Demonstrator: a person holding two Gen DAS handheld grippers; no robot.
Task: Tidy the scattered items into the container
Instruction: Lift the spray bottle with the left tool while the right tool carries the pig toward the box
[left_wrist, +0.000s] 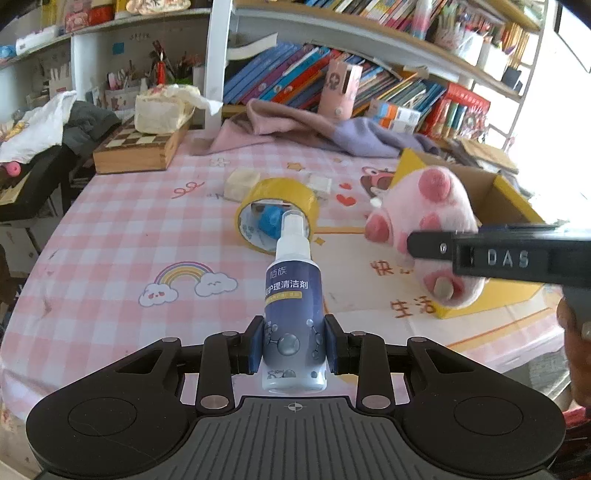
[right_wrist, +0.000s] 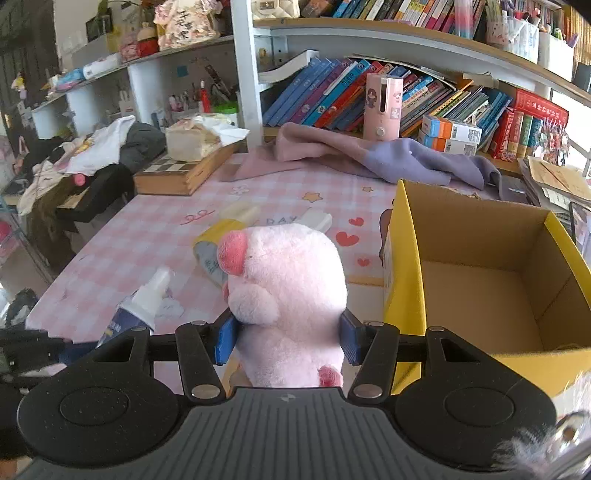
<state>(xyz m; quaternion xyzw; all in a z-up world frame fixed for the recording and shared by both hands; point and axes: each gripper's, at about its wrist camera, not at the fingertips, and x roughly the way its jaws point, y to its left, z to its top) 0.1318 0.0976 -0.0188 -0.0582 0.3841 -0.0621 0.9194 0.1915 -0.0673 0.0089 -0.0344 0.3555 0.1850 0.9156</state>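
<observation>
My left gripper (left_wrist: 293, 345) is shut on a small spray bottle (left_wrist: 293, 314) with a blue label and white nozzle, held above the pink checked tablecloth. My right gripper (right_wrist: 288, 338) is shut on a pink plush pig (right_wrist: 288, 295), lifted just left of the open yellow cardboard box (right_wrist: 404, 266). In the left wrist view the pig (left_wrist: 432, 218) hangs in front of the box (left_wrist: 513, 192), with the right gripper's black body (left_wrist: 517, 258) across it. The bottle (right_wrist: 136, 310) shows at lower left in the right wrist view. A yellow tape roll (left_wrist: 277, 210) lies on the table.
Two pale blocks (left_wrist: 242, 182) (left_wrist: 319, 182) lie behind the tape. A purple cloth (right_wrist: 369, 155), a wooden chessboard box (right_wrist: 184, 173) and a pink cylinder (right_wrist: 382, 107) stand at the back before bookshelves. Clothes are piled at the left edge (right_wrist: 103, 147).
</observation>
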